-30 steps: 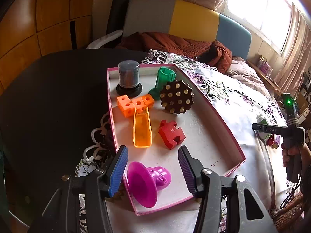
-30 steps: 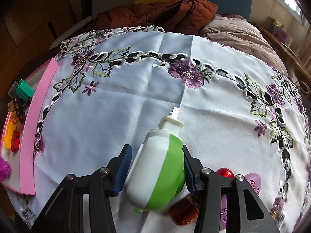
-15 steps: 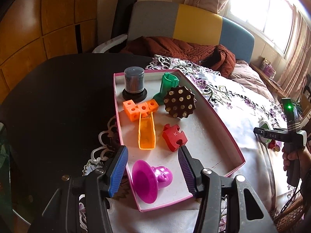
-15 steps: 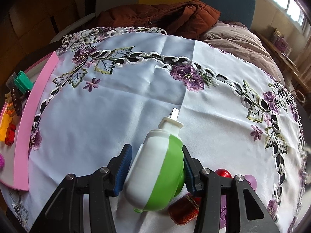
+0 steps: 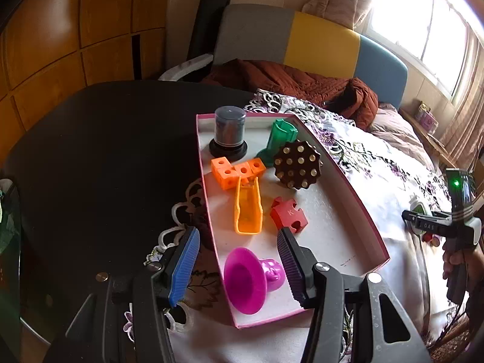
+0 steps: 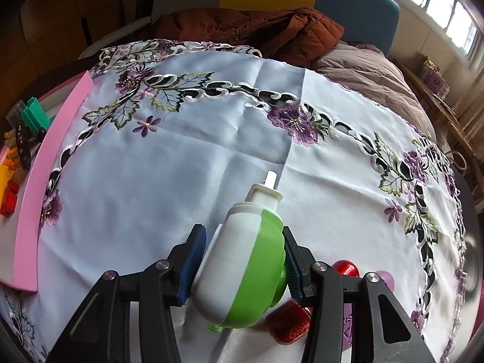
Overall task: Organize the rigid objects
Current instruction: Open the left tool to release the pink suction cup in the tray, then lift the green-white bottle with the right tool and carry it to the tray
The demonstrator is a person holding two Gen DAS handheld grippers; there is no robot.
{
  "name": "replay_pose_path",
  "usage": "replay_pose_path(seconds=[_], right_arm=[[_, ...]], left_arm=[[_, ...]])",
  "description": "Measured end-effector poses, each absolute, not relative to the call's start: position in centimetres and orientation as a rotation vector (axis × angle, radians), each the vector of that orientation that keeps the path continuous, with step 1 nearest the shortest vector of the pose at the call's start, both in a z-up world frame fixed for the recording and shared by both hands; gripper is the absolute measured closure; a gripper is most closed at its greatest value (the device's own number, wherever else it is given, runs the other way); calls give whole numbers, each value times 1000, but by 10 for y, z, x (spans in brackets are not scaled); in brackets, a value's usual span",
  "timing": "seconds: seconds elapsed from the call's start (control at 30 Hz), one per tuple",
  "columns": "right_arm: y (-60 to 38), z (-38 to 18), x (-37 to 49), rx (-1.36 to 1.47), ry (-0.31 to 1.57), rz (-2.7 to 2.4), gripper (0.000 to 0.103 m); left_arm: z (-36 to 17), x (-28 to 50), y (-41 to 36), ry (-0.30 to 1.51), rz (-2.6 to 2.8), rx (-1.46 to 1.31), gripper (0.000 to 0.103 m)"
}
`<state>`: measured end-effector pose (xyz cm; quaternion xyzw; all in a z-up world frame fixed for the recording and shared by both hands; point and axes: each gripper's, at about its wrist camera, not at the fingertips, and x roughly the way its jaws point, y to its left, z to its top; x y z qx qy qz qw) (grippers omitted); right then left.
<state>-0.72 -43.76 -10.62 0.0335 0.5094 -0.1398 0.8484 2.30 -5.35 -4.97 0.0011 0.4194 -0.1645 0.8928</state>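
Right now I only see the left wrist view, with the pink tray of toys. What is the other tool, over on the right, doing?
Observer: The right tool is shut on a white and green bottle, nozzle pointing away from it.
Operator: Anything else lying near it?
Observer: A glossy red item and a pale purple one lie on the cloth, partly hidden beside the tool's right finger.
Operator: What's between it and my tray?
Observer: Flowered tablecloth stretches from the bottle to the pink tray.
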Motion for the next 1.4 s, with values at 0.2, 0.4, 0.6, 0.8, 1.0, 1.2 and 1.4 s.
replay_pose_path(seconds=[0.2,0.4,0.6,0.8,1.0,1.2,1.4], right_arm=[[-429,-103,-7,53,1093,-316,54],[-387,-95,-10,65,1073,-229,55],[-357,-98,-13,100,1054,-197,55],[-356,-84,-24,181,996,-226,59],[-335,-52,-25,155,906,-198,61],[-323,-46,-23,142,883,-189,62],[-313,-31,-28,152,829,-170,61]], left_arm=[[-45,24,-43,847,-324,-12,49],[-45,23,-36,843,-320,-23,49],[-44,22,-28,836,-318,-45,49],[-49,21,-17,847,-308,-58,49],[-54,23,-9,865,-294,-83,49],[-52,21,-7,854,-297,-84,49],[-54,22,-6,862,-297,-90,49]])
